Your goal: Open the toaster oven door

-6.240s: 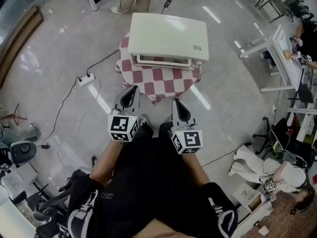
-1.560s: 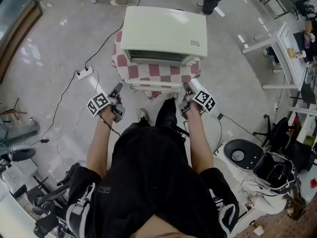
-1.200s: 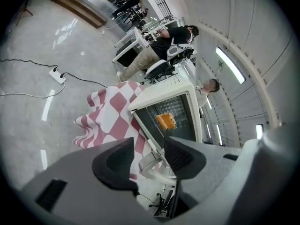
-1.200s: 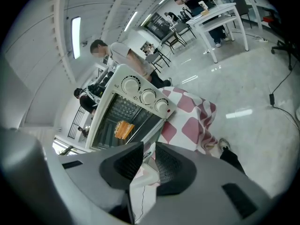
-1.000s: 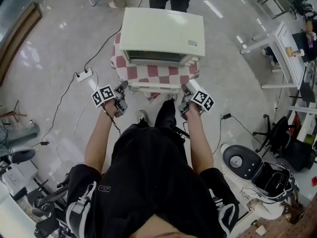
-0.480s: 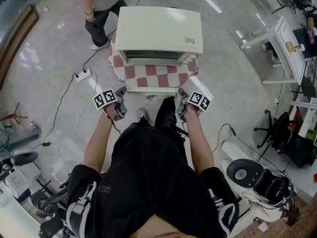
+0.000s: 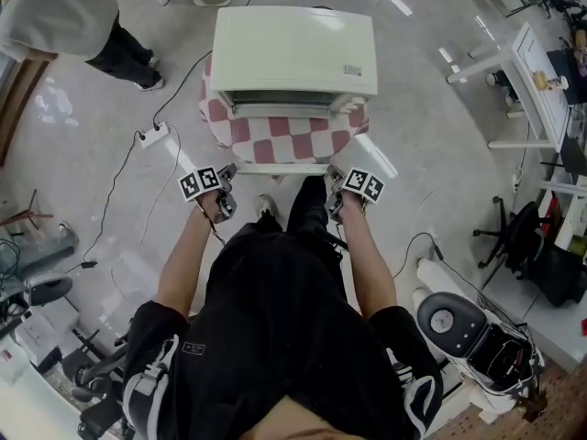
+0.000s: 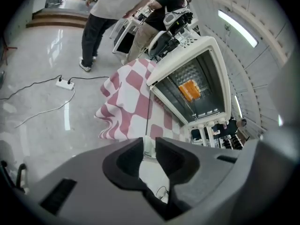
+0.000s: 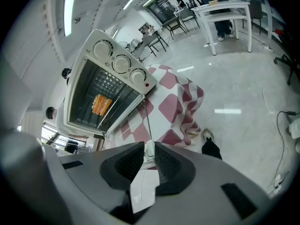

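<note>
A cream, box-shaped metal toaster oven (image 7: 293, 49) is set on a red-and-white checked cloth (image 8: 126, 102) at the far middle of the scene. Its glass door (image 7: 280, 149) is seen swung down and out towards the near side, with a white bar handle (image 7: 280, 168) along its near edge. The left end of that handle is clamped in the narrow jaws of the left gripper (image 7: 229, 170), the right end in those of the right gripper (image 7: 335, 172). Both pairs of jaws have just been closing, the left easing a little at the last, and each gap is filled by the handle. An orange piece of food (image 9: 101, 104) is shown inside the oven, left of three cream knobs (image 9: 122, 63). Just near of the lowered door, the wearer's dark-trousered leg (image 7: 310, 211) and a shoe (image 7: 266, 209) are found. A white power strip (image 7: 154, 138) lies on the glossy grey floor (image 7: 92, 108) to the left. A person in a grey top (image 7: 55, 16) is seen at the far left, and a white table (image 7: 523, 99) at the right.
</note>
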### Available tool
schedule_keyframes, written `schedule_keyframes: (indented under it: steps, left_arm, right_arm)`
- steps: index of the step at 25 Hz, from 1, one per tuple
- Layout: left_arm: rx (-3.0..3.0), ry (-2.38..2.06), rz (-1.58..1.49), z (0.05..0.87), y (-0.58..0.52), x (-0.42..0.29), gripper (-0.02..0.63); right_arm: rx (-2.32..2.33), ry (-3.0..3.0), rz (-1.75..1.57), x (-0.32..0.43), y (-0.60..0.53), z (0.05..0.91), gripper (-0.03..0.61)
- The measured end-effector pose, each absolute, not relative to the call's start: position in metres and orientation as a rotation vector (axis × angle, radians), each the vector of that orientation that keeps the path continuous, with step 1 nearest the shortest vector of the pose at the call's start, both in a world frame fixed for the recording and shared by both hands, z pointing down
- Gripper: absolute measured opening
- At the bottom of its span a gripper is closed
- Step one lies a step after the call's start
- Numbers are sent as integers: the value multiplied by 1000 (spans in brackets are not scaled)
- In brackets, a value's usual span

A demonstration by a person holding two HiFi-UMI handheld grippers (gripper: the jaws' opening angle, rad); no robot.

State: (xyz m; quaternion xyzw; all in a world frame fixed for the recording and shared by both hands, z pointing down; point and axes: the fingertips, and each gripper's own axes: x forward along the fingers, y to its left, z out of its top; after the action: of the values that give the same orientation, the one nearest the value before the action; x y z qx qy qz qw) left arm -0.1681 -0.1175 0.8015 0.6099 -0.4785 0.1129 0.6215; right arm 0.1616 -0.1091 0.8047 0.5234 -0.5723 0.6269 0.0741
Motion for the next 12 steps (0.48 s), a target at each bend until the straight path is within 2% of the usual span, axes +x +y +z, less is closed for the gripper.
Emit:
schedule_keyframes:
  steps: [12]
  left_arm:
    - [1363,-1109,339,830,-116,-168,88]
  right_arm:
    - [1543,-1639,1820,163,-108,831,89]
